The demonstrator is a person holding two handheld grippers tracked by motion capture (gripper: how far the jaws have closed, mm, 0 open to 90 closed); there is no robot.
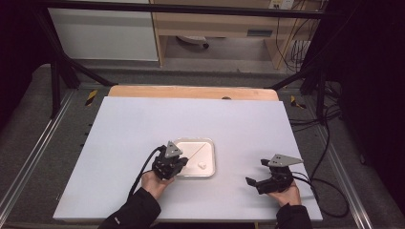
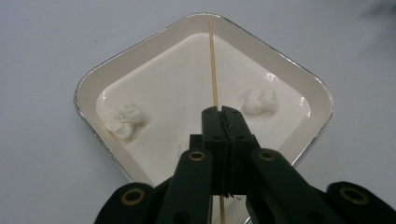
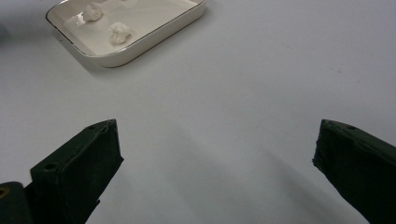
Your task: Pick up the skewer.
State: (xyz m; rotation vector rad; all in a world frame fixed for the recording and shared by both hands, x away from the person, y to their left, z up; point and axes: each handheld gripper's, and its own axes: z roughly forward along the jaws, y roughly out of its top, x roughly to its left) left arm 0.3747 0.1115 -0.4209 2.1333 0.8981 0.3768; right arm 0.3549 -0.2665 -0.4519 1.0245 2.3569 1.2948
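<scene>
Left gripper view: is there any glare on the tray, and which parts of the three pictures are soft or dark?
Left gripper view: small glare spots on the tray rim, near jaws soft. Right gripper view: jaws blurred, soft shadows beneath. High view: edges dark, table evenly lit.

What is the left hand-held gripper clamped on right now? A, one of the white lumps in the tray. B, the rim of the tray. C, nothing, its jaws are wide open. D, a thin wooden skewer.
D: in the left gripper view the left hand-held gripper has its jaws shut on the thin wooden skewer, which runs across the white tray.
</scene>
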